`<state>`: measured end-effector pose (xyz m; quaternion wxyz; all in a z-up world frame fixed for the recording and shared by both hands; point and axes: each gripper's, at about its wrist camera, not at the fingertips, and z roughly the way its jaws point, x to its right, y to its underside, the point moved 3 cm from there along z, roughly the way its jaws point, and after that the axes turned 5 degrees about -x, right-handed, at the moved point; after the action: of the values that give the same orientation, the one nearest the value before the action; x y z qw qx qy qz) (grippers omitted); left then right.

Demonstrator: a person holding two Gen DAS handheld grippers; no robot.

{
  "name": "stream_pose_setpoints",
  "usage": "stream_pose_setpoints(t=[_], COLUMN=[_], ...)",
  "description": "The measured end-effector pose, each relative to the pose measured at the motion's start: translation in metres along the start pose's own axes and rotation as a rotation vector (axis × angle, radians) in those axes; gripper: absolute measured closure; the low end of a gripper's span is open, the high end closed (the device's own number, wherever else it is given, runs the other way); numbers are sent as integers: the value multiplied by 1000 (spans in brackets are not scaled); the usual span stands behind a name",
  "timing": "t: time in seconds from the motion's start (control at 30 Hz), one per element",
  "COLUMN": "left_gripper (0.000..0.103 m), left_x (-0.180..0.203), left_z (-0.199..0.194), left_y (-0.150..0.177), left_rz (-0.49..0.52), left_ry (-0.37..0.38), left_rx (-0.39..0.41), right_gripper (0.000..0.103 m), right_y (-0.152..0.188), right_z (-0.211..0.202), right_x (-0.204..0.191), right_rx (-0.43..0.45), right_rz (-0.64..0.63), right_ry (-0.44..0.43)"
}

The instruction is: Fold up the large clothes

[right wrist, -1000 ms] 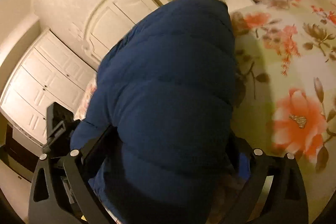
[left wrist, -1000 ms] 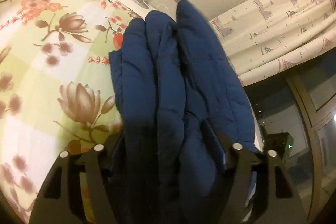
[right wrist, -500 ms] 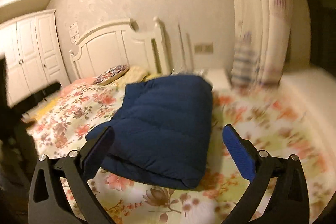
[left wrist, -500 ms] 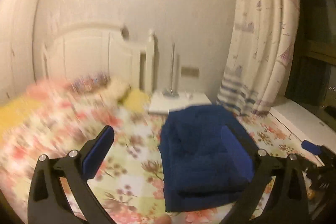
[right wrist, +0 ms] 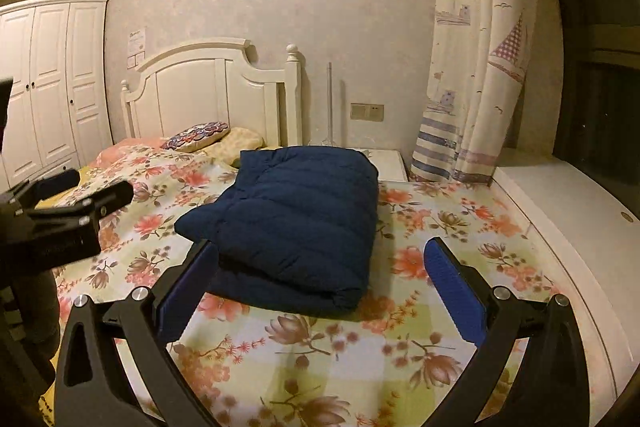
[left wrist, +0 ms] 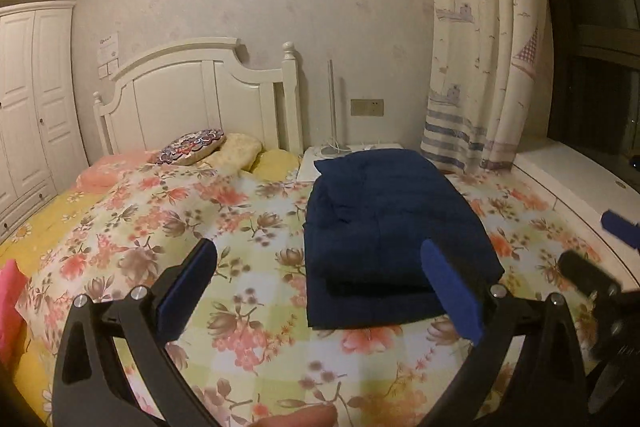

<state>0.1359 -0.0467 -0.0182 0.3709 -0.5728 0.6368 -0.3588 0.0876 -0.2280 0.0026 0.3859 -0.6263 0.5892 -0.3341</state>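
A second ago both your claws were buried in the navy padded jacket [right wrist: 296,223], its quilted bulk filling each wrist view between the jaws; now it lies clear of both on the floral bedspread [left wrist: 240,227], toward the side of the bed nearest the curtain [left wrist: 480,47], its far edge close to the white nightstand [right wrist: 386,163]. Your left claw [left wrist: 320,287] has just been opening and now stands with its jaws spread wide, nothing between the blue pads [left wrist: 188,283]; the jacket sits beyond them, not touched. Your right claw [right wrist: 322,287] reads the same in its own view: jaws wide apart, empty, the bundle lying ahead of the tips and apart from them. Both views now look across the bed toward the headboard [left wrist: 192,95] and pillows [left wrist: 192,149] instead of down into cloth, so you have drawn back and up from the garment. The jacket reads as a compact rectangular stack, several layers thick, with one rounded fold facing the right wrist view and squared edges facing the left. One lower layer juts a little past the top one at the near edge in the left view. Judgement: the fold looks finished and released; what remains, if anything, is squaring that protruding layer. A padded garment may spring open, so watch whether the stack holds its shape.
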Motion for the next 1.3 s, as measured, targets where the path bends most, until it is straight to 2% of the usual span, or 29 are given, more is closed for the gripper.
stream_pose_setpoints(t=[0.2,0.47,1.3], left_gripper=[2,2,2], left_x=[3,0,-4], left_z=[-8,-10,-6], left_y=[3,6,11], left_rz=[3,-1,-10], left_ry=[11,12,8], left_rx=[12,8,-14], right_gripper=[4,4,4], right_y=[-3,0,9], right_z=[-9,-6,3], right_x=[14,6,5], right_rx=[1,-12,-47], right_rz=[47,18,38], right_ry=[3,-9,-33])
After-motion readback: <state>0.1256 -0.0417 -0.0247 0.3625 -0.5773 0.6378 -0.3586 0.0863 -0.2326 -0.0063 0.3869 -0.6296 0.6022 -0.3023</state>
